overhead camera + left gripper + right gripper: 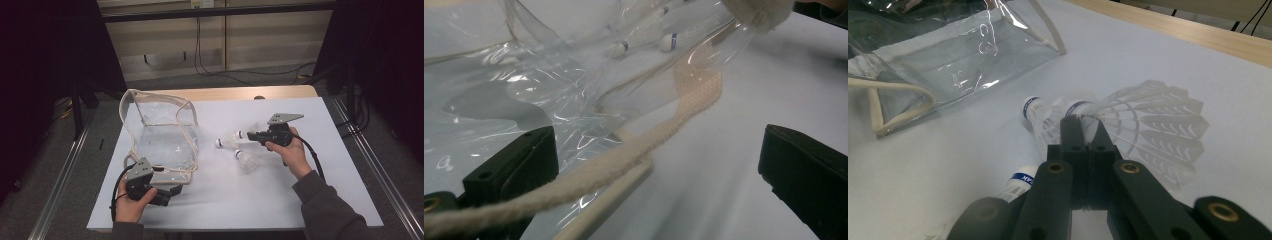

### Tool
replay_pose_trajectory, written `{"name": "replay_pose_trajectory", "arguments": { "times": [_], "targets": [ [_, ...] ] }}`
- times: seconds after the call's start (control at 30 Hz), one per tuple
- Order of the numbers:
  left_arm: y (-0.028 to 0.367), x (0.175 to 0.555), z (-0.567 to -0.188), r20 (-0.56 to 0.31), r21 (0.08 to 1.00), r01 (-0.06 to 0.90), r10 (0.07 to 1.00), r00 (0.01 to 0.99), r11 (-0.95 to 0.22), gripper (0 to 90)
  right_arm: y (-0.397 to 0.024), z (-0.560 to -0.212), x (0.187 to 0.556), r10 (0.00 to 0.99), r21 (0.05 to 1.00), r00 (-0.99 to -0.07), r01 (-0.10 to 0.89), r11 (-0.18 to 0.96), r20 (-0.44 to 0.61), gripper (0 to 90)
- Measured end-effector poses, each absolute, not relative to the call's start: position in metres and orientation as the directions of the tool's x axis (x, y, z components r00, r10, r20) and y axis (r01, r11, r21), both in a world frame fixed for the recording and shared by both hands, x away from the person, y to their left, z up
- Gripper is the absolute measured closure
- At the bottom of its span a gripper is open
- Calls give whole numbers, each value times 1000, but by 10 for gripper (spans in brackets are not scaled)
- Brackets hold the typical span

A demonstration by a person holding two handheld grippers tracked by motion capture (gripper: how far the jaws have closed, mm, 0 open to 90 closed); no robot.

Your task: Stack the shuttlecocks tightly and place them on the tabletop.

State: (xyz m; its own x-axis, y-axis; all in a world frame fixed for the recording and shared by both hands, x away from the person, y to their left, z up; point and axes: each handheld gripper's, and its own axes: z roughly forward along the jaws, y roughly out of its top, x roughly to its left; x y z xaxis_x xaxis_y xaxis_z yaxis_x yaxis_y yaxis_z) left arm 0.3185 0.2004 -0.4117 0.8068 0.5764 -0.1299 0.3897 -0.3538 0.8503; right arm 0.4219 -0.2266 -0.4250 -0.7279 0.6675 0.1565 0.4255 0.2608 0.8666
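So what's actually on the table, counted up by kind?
Shuttlecocks: 3
Clear plastic bag with cream straps: 1
Hand-held grippers: 2
Total: 6

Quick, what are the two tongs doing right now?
Left tongs: open, at the clear plastic bag with cream woven straps; one strap lies between the jaws, unpinched.
Right tongs: shut on a white feathered shuttlecock.

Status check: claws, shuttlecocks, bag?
Right claw shut on one shuttlecock. Left claw open at clear bag, strap between jaws. Two shuttlecocks on table.
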Motion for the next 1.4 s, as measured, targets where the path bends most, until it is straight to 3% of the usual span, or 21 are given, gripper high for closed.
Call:
{"name": "replay_pose_trajectory", "arguments": {
  "times": [1.4],
  "targets": [
    [200,319,-412,-130,850,390,577,806,-353,27,-211,-438,428,654,846,-744,432,314,137,894]
  ]
}}
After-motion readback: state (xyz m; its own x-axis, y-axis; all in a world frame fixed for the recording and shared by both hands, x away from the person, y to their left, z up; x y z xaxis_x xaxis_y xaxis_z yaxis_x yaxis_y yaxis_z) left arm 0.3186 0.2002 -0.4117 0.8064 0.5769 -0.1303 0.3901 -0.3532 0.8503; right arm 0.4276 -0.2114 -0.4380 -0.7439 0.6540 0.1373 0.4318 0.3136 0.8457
